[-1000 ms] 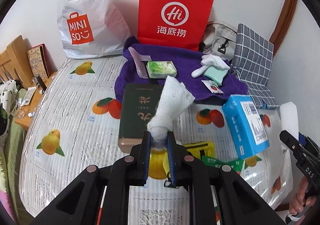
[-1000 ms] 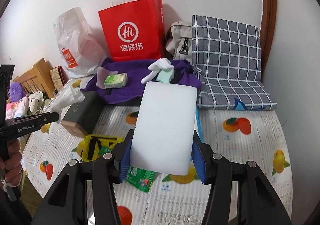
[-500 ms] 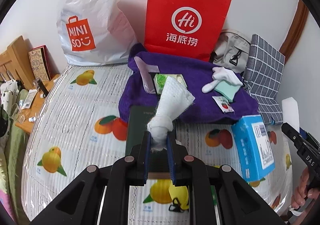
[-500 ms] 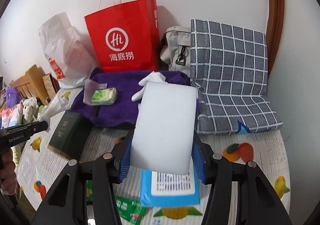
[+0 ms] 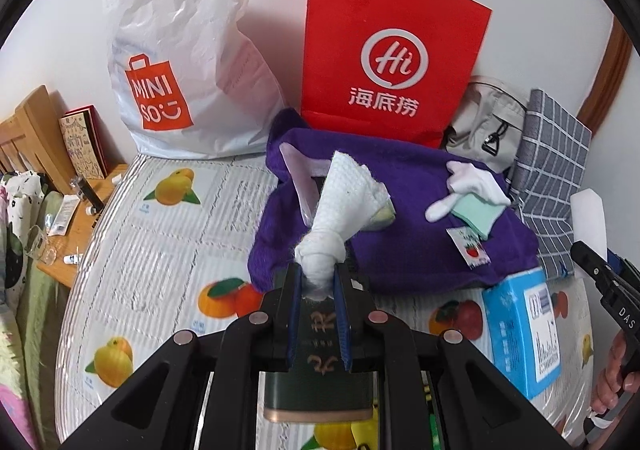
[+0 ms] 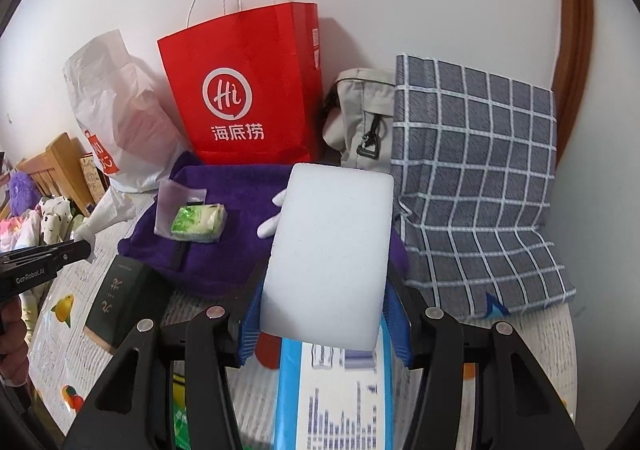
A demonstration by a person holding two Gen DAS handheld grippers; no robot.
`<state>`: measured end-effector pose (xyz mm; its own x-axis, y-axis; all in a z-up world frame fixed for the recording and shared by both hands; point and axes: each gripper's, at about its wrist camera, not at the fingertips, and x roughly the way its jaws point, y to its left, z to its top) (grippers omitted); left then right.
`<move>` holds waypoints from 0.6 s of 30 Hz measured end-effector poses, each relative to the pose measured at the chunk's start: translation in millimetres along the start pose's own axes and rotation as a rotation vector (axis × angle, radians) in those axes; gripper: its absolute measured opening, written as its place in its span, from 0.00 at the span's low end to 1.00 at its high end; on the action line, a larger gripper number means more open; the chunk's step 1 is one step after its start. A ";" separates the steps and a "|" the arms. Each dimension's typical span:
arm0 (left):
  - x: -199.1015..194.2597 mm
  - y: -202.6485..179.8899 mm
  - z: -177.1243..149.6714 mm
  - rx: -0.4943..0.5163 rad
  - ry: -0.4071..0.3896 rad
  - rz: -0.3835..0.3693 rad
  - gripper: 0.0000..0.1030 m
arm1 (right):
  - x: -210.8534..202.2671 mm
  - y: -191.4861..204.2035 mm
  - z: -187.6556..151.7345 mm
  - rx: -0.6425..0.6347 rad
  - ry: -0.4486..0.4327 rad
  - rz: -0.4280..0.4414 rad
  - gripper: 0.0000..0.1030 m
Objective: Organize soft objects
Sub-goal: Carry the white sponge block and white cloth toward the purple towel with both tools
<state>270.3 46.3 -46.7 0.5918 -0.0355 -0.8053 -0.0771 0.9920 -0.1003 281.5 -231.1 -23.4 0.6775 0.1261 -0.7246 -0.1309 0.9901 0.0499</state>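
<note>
Both grippers point down over the purple towel [image 5: 404, 250] — the left gripper [image 5: 319, 290] pinches a white cloth [image 5: 340, 202], the right gripper [image 6: 322, 314] clamps a white sponge [image 6: 328, 258]. Red bag [image 6: 248, 86]: contents hidden.

- white cloth [image 5: 344, 202]: waffle-textured fabric
- sponge block [image 6: 328, 262]: matt, fine-pored foam
- purple towel [image 5: 400, 210]: fuzzy pile
- red bag [image 5: 392, 50]: smooth paper
- table cover [image 5: 160, 234]: glossy ribbed plastic

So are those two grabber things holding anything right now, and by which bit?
Yes. The left gripper pinches a white cloth by its bunched lower end. The right gripper clamps a white sponge by its two long sides, near the bottom.
</note>
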 end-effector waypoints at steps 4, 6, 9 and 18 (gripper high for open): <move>7.8 2.1 11.8 -0.007 0.002 0.009 0.15 | 11.0 -1.8 12.2 0.000 0.002 0.002 0.51; 12.4 1.5 18.6 -0.008 0.003 0.013 0.15 | 18.2 -4.0 19.0 0.005 0.008 0.006 0.51; 18.7 0.4 29.3 -0.013 0.002 0.015 0.15 | 31.0 -6.1 28.2 0.004 0.023 0.005 0.51; 52.6 -0.3 56.4 -0.029 0.017 0.024 0.15 | 84.4 -17.1 28.3 0.033 0.161 0.033 0.52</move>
<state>346.7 51.0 -56.1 0.5758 -0.0138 -0.8174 -0.1147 0.9886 -0.0975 361.4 -235.8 -65.9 0.5480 0.1499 -0.8230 -0.1261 0.9874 0.0960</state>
